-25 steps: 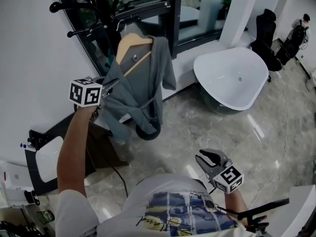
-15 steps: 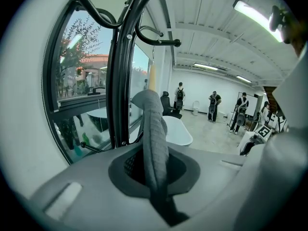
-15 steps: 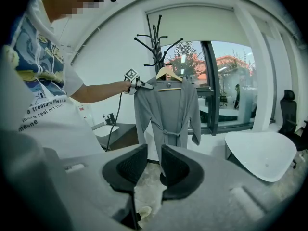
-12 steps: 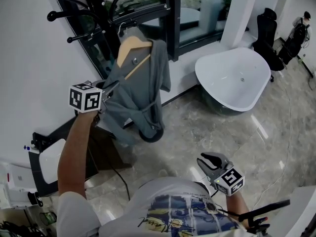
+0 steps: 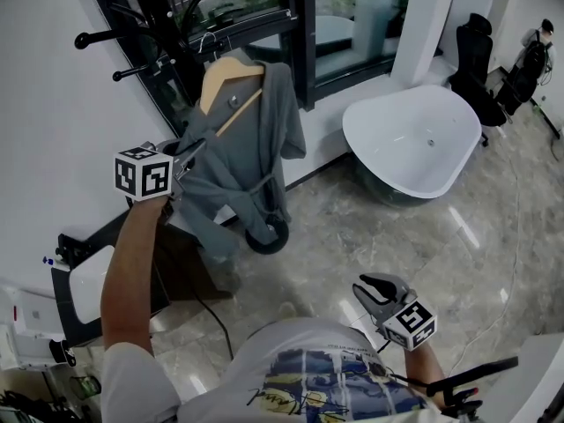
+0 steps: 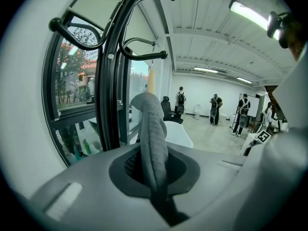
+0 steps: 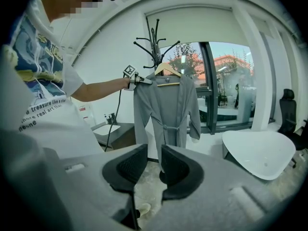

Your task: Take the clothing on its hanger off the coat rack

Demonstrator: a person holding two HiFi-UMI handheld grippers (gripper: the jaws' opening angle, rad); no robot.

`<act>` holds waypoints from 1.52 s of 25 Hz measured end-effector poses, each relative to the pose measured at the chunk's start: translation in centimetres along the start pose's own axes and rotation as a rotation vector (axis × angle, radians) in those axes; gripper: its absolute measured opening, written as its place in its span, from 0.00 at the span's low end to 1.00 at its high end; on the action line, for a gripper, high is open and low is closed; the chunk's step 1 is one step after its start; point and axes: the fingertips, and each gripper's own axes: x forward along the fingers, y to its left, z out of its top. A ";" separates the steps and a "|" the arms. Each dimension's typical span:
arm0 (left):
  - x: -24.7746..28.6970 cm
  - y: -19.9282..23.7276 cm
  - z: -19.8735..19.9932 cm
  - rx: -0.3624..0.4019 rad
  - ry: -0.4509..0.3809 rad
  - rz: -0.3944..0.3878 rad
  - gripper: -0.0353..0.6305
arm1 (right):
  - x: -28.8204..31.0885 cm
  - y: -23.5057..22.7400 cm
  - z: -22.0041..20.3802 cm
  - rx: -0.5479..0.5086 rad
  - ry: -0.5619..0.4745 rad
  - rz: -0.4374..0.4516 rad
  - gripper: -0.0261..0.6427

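Observation:
A grey robe [image 5: 240,161] hangs on a wooden hanger [image 5: 231,76], whose hook rests over an arm of the black coat rack [image 5: 163,20]. My left gripper [image 5: 187,152] is raised at the robe's left shoulder. In the left gripper view it [image 6: 154,150] is shut on a fold of the grey robe [image 6: 153,124], beside the rack pole [image 6: 113,81]. My right gripper [image 5: 377,287] hangs low by the person's hip, open and holding nothing. The right gripper view looks past its jaws [image 7: 154,153] at the whole robe [image 7: 166,105], the hanger [image 7: 167,71] and the left gripper [image 7: 132,73].
A white bathtub [image 5: 414,139] stands right of the rack below the window. A black office chair [image 5: 476,51] is at the far right. A dark low cabinet [image 5: 84,236] with a cable stands left of the robe. Several people [image 6: 214,107] stand far off in the room.
The left gripper and the robe's shoulder have shifted slightly left, and the hanger has swung a little with them. The right gripper has barely moved.

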 end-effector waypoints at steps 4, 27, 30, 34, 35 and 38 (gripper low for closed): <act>0.0 -2.0 0.9 0.001 -0.014 -0.010 0.05 | -1.8 -0.9 -0.5 -0.013 -0.001 0.001 0.17; -1.8 -18.5 0.1 0.008 -0.032 -0.048 0.05 | -13.0 -4.3 -5.4 -0.039 -0.004 0.017 0.17; -2.9 -21.8 -0.5 0.010 -0.041 -0.058 0.05 | -13.9 -4.1 -6.1 -0.043 -0.018 0.047 0.17; -4.8 -25.9 -1.6 0.012 -0.045 -0.064 0.05 | -15.0 -3.7 -7.1 -0.057 -0.004 0.080 0.17; -5.1 -26.9 -1.9 0.011 -0.044 -0.067 0.05 | -15.2 -3.7 -7.4 -0.061 0.001 0.084 0.17; -6.0 -30.4 -2.7 0.013 -0.031 -0.072 0.05 | -15.9 -3.4 -8.0 -0.063 -0.016 0.109 0.17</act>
